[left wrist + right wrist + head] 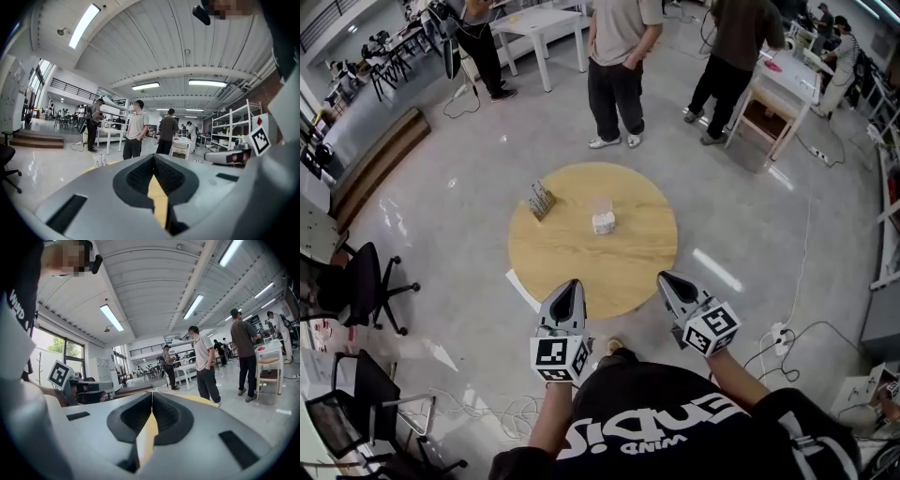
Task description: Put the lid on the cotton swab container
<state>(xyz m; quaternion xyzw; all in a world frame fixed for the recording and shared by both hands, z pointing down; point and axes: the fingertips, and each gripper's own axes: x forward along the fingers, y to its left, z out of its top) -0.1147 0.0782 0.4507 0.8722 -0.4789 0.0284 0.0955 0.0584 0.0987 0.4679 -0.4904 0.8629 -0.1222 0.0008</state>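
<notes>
Head view: my left gripper (pixel 572 286) and right gripper (pixel 666 279) are at the near edge of the round worktop (pixel 637 253). The cotton swab container (pixel 602 216) sits mid-worktop, well apart from both.
Left gripper view: jaws together, nothing between.
Right gripper view: same, jaws together, empty.

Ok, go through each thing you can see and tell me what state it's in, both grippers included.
left gripper: jaws shut, empty, at the table's near edge.
right gripper: jaws shut, empty, at the table's near edge.
cotton swab container: upright near the middle of the round table, not touched; too small to tell whether its lid is on.
dark tilted object: on the table left of the container, apart from it.
</notes>
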